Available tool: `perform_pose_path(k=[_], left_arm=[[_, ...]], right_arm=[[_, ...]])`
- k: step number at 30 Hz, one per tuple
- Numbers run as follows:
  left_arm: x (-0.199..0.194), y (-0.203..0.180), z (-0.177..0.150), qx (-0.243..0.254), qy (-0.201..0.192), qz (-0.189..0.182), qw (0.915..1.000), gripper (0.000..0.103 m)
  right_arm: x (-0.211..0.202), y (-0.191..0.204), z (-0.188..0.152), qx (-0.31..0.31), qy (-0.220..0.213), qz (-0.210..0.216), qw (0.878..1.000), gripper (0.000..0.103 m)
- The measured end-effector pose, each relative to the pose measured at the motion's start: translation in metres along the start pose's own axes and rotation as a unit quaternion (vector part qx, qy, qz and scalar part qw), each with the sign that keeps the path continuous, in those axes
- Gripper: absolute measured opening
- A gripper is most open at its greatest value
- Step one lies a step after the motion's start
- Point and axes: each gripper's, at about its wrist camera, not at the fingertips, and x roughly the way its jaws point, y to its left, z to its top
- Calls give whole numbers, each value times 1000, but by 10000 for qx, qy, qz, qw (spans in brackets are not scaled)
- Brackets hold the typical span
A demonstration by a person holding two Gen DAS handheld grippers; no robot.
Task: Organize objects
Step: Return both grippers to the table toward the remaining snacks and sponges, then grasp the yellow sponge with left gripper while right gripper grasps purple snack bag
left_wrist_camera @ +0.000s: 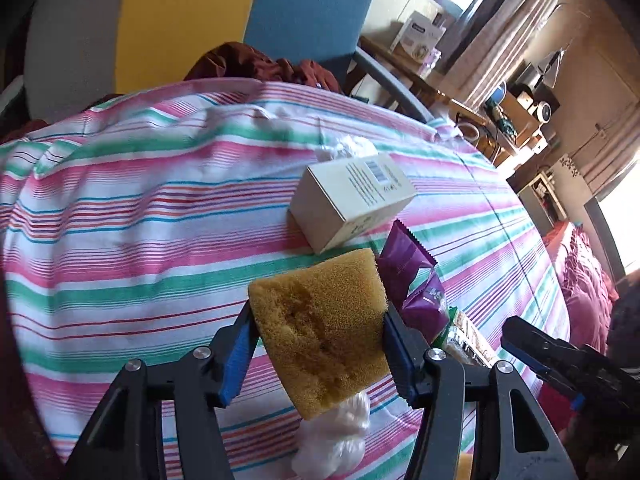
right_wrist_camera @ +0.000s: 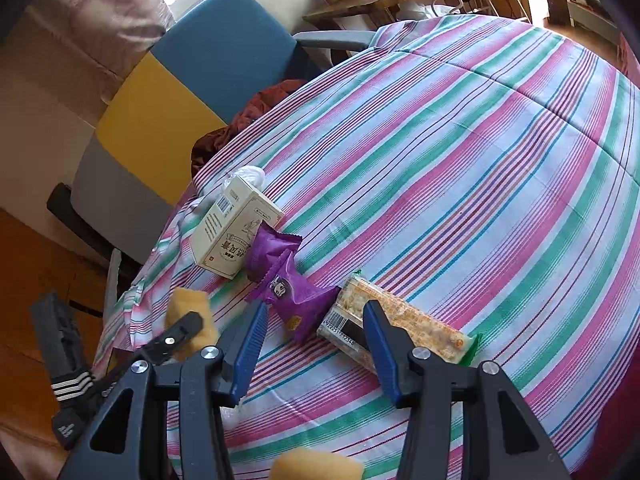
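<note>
The sponge (left_wrist_camera: 324, 332) hides part of the crumpled plastic bag (left_wrist_camera: 336, 444) beneath it. Behind the white box (left_wrist_camera: 352, 200), another clear wrapper (left_wrist_camera: 346, 146) is mostly hidden. Below the box, the cracker pack (left_wrist_camera: 466, 338) is largely covered by a gripper finger. A second yellow sponge (right_wrist_camera: 318, 466) is cut off by the bottom edge.

Blue-yellow chair (right_wrist_camera: 188, 80), maroon cloth (left_wrist_camera: 256, 64), striped tablecloth (right_wrist_camera: 480, 168)

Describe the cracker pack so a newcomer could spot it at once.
On the striped cloth, a row of items runs from a white box past a purple packet. The cracker pack ends that row: long, clear-wrapped, green-edged, with a barcode, unlike its opaque neighbours.
</note>
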Motion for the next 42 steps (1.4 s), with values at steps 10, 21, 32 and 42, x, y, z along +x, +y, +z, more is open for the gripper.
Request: perform_pose_path(k=[10, 21, 32, 42], left_arm=[[-67, 16, -87, 345, -204, 326, 9987, 60], [-52, -6, -167, 1237, -280, 501, 9907, 60], [-51, 3, -170, 1178, -483, 211, 9916, 59], [-50, 6, -171, 1135, -534, 143, 9920, 59]], right_arm=[[14, 18, -7, -722, 99, -590, 9956, 50], [18, 39, -15, -1421, -117, -821, 9864, 50], [47, 60, -14, -2245, 219, -1120, 9678, 50], [95, 70, -5, -3015, 740, -1411, 9401, 44]])
